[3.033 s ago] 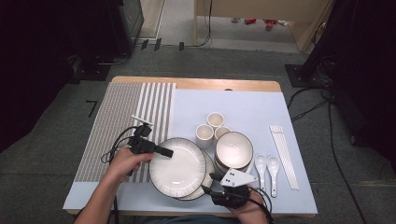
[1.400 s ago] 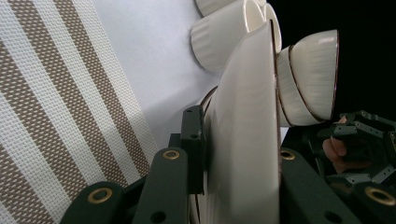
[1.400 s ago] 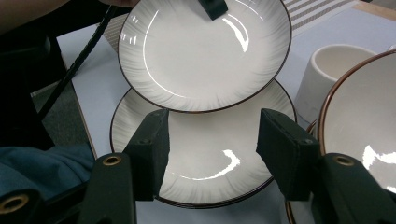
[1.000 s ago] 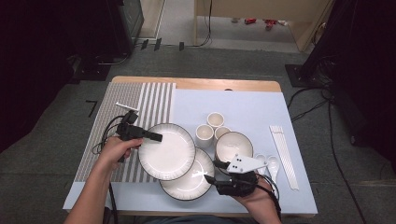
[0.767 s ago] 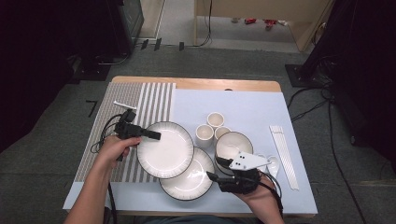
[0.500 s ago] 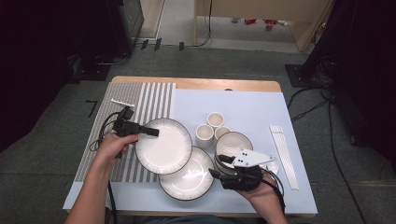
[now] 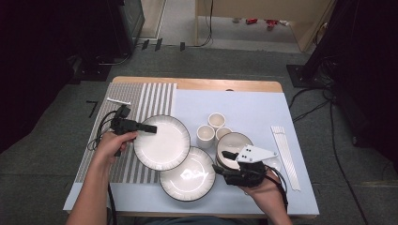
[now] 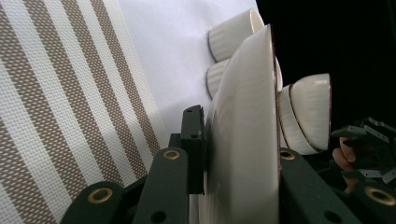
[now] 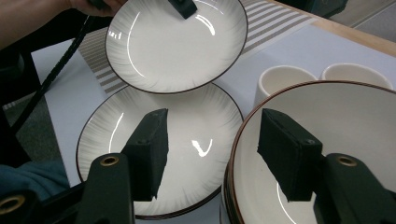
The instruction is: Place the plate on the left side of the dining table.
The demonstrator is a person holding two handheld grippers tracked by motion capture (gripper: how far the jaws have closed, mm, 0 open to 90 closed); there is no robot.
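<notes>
A wooden table (image 7: 197, 84) stands on grey carpet, dark equipment and cables around it. A pale blue cloth (image 7: 244, 112) covers most of the top, with a striped mat (image 7: 155, 98) at its left, reaching nearly to the table's edges; the far end of the cloth lies bare.

The left gripper (image 7: 141, 127) is clamped on the left rim of a white plate (image 7: 162, 143), one jaw above and one beneath, holding it over the mat's edge and overlapping a second plate (image 7: 187, 176) lying flat on the cloth.

The right gripper (image 9: 210, 149) stands partly open and holds nothing, its jaws straddling the near rim of a bowl (image 7: 234, 140). Three cups (image 7: 205, 135) stand just behind.
</notes>
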